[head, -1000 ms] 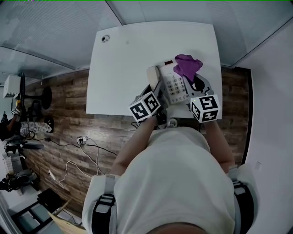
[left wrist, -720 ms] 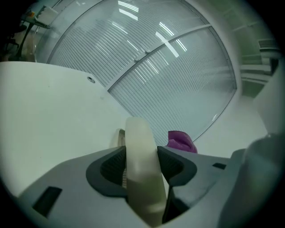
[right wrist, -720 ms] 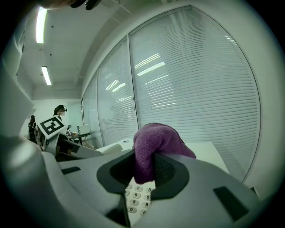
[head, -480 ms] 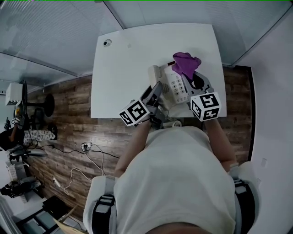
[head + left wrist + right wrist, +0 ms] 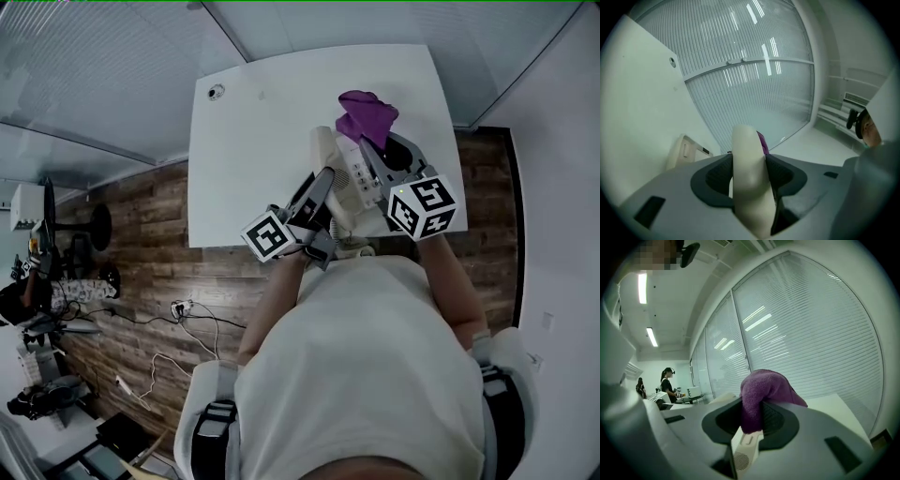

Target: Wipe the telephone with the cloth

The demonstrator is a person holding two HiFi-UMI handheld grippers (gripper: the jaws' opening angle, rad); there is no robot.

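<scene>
A cream telephone [image 5: 357, 178] stands near the front right of the white table [image 5: 253, 150]. My left gripper [image 5: 322, 185] comes in from the phone's left side and is shut on its handset [image 5: 748, 183], which fills the gap between the jaws. The phone's base [image 5: 684, 149] shows to the left behind them. My right gripper [image 5: 380, 155] is shut on a bunched purple cloth [image 5: 764, 387]. In the head view the cloth [image 5: 366, 114] sits at the phone's far end, and part of the phone [image 5: 746, 451] shows just below the right jaws.
A small round fitting [image 5: 217, 91] sits at the table's far left corner. Glass walls with blinds [image 5: 811, 329] run behind the table. Wooden floor with cables [image 5: 178, 309] lies to the left. People stand at desks in the distance [image 5: 668, 383].
My left gripper has swung out to the left and tilted while keeping hold of the handset. My right gripper has carried the cloth toward the phone's far end.
</scene>
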